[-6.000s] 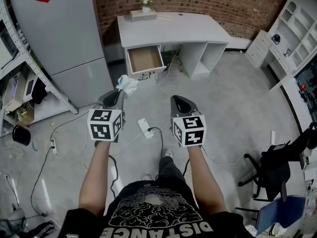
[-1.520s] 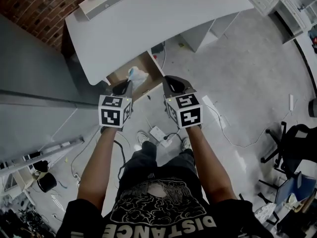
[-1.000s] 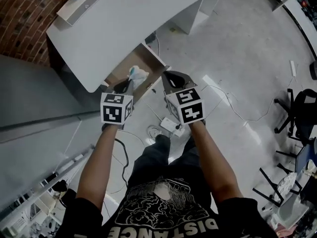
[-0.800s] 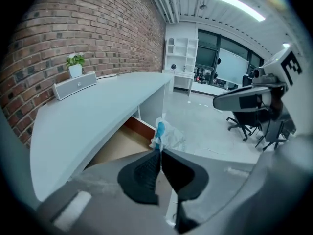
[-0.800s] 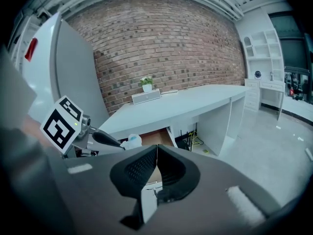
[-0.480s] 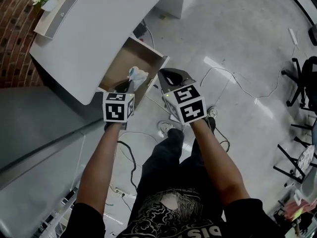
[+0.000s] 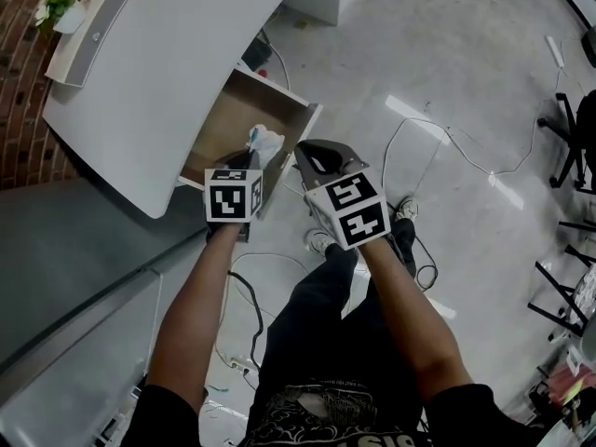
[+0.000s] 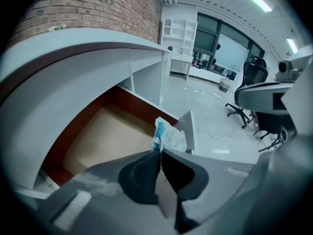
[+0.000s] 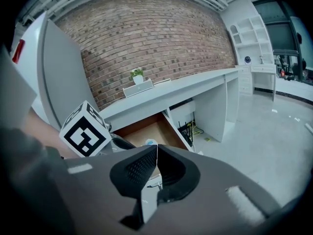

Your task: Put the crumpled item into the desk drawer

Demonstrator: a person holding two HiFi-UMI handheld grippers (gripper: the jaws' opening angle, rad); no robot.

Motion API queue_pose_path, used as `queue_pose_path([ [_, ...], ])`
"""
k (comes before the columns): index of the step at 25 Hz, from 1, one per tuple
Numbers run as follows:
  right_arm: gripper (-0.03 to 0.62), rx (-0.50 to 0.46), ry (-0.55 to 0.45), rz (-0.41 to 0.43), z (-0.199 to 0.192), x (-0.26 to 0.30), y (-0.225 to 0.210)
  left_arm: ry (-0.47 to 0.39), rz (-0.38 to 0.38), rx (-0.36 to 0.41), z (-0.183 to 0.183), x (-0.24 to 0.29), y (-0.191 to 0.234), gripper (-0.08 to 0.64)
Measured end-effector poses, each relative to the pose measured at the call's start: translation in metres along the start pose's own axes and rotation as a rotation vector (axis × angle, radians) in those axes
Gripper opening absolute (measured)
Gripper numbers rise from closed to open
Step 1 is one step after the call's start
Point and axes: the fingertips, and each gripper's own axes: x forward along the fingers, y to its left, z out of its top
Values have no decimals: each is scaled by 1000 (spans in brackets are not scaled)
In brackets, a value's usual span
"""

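Observation:
The crumpled item (image 7: 264, 143), a white wad with a blue streak, is pinched at the tips of my left gripper (image 7: 253, 153), which is shut on it. It hangs over the front right part of the open desk drawer (image 7: 226, 119), whose brown floor looks bare. In the left gripper view the crumpled item (image 8: 167, 136) sticks out past the gripper (image 8: 158, 151), above the drawer (image 8: 107, 136). My right gripper (image 7: 307, 156) is shut and holds nothing, just right of the drawer's front panel. Its own view shows the right gripper (image 9: 156, 147) with the drawer (image 9: 146, 129) beyond.
The white desk (image 7: 158, 54) overhangs the drawer's back; a pale box with a small plant (image 7: 79, 31) sits on it. A grey cabinet (image 7: 65, 277) stands at the left. Cables and a power strip (image 7: 410, 212) lie on the floor by my feet. Office chairs (image 7: 573, 138) stand at the right.
I have walked up to the desk over six seconds. In the last second both grippers came closer to the drawer, and the crumpled item now hangs over its inside.

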Motion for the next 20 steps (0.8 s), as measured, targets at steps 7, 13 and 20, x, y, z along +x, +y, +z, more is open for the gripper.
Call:
queue_pose_path([
  [7, 3, 27, 1, -19, -4, 11, -9, 35, 9, -4, -6, 22, 13, 15],
  [13, 3, 30, 4, -24, -9, 15, -17, 69, 3, -6, -10, 41, 14, 15],
  [20, 3, 28, 6, -27, -14, 16, -23, 93, 13, -26, -18, 53, 20, 17],
])
